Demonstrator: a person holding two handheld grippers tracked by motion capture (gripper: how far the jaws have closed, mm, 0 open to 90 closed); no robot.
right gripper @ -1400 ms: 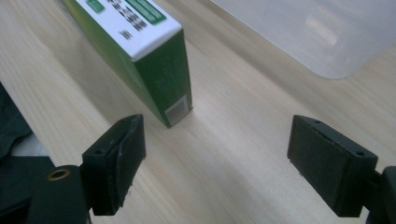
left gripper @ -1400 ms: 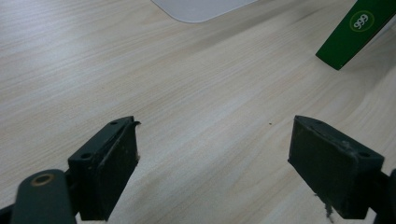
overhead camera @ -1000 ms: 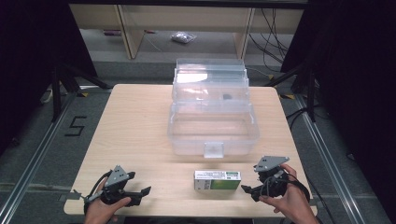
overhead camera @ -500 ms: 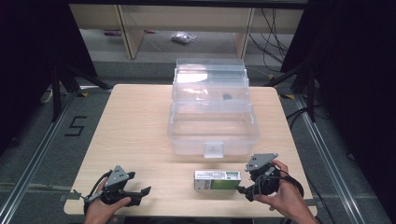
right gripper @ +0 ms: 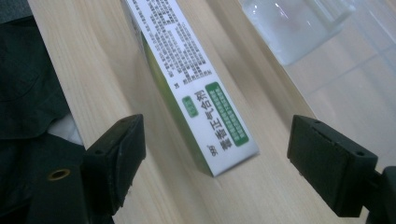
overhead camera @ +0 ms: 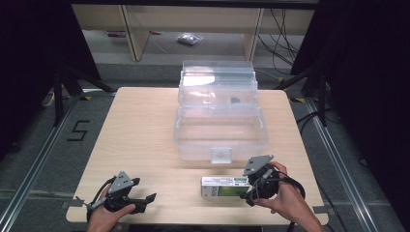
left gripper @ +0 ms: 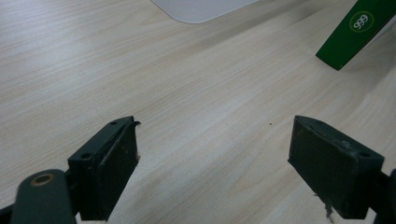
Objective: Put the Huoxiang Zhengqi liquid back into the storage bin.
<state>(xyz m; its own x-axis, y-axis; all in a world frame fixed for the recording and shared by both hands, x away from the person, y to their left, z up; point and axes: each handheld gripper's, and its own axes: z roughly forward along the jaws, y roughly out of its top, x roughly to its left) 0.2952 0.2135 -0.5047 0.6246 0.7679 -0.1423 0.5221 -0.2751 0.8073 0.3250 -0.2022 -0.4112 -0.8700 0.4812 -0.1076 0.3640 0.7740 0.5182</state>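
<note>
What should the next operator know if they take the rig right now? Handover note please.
Left gripper: open, empty, low over the table's near-left corner, nothing between its jaws.
Right gripper: open, jaws either side of the near end of the green-and-white box, not closed on it.
Box lies flat near the front edge, just in front of the clear plastic case, which stands open with its latch tab facing the box.
Done: right gripper lined up on the box.
Left: close, lift, probably place it in the case's tray.
</note>
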